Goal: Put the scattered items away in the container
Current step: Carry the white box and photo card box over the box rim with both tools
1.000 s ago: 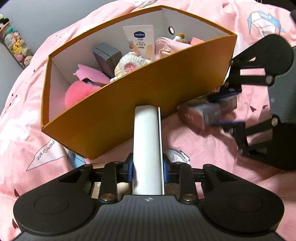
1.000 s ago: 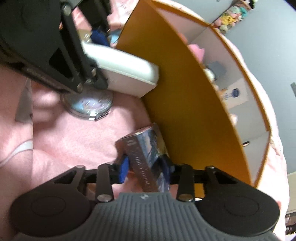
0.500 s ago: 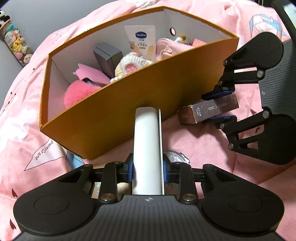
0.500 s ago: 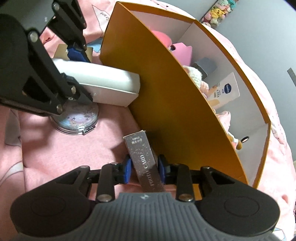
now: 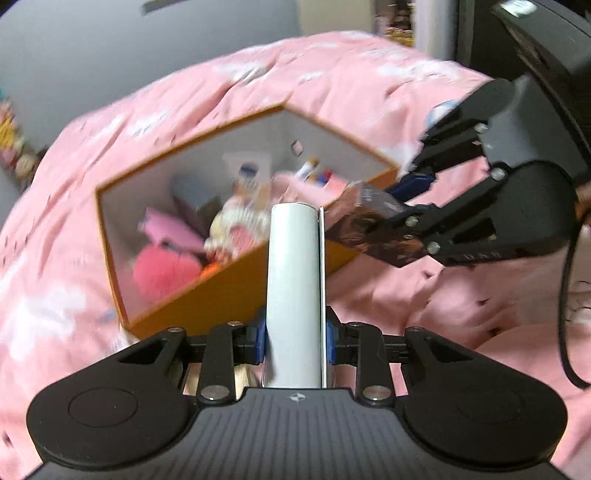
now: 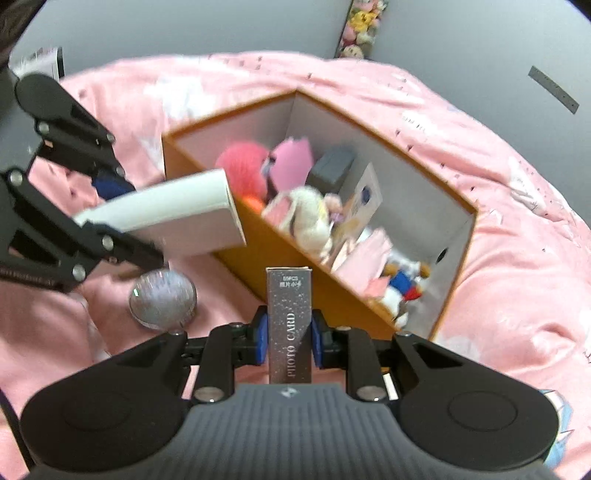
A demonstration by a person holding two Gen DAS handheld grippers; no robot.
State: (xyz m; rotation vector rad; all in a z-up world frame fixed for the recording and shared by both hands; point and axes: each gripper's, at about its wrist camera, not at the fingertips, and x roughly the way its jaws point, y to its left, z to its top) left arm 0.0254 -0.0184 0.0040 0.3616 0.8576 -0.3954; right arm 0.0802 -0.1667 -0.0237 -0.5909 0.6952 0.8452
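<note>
An orange cardboard box (image 5: 229, 284) (image 6: 280, 247) with white inner walls sits on the pink bedding, holding several items. My left gripper (image 5: 295, 343) is shut on a white rectangular box (image 5: 293, 295) (image 6: 166, 218), lifted in front of the container's near wall. My right gripper (image 6: 289, 341) has its jaws still closing and its pads press a dark glittery "PHOTO CARD" box (image 6: 290, 325) (image 5: 369, 229), held above the bedding by the container's near wall. In the left wrist view that gripper reaches in from the right.
A round glittery compact mirror (image 6: 162, 299) lies on the pink blanket (image 6: 498, 206) below the white box. Inside the container are a pink pompom (image 6: 243, 166), a grey box (image 6: 332, 166), a cream tube (image 6: 364, 199) and soft toys. Plush toys (image 6: 360, 26) line the grey wall.
Both grippers have risen off the bedding with their boxes, so the views now look down into the container. The right gripper has rolled, turning the photo card box upright in its view.
</note>
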